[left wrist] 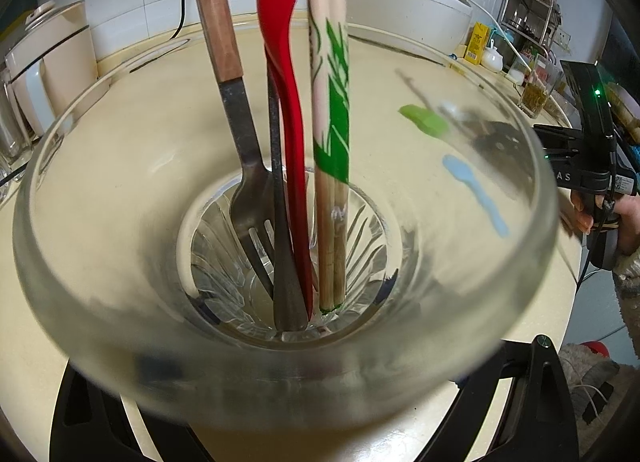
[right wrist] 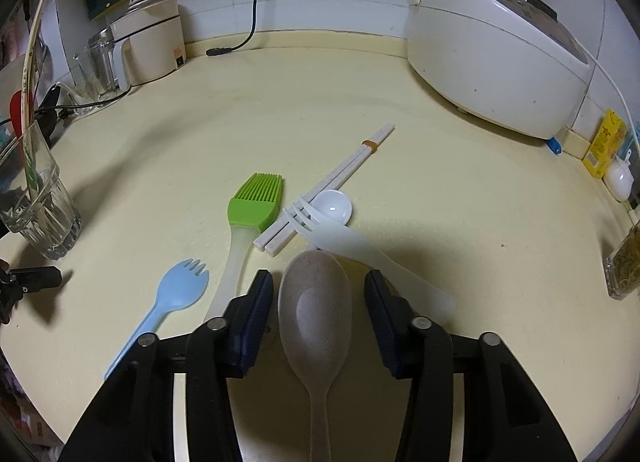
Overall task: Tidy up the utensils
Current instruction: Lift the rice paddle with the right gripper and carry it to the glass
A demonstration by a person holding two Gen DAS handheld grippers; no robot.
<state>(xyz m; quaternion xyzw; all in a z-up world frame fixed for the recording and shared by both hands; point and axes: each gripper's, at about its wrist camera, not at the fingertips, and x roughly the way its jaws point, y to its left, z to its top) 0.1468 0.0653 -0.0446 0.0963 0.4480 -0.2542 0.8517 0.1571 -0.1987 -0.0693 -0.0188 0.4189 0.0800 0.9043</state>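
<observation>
The left gripper clamped the glass steady — the right gripper, fingers apart, straddled the spoon, brush at ten o'clock — seemingly for a pickup.

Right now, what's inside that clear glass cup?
Standing in the glass cup: a dark metal fork, a red spoon, chopsticks with green print, and another dark utensil, its upper part hidden behind the spoon.

Speckled spoon lies flat; glass holds upright utensils.
</observation>
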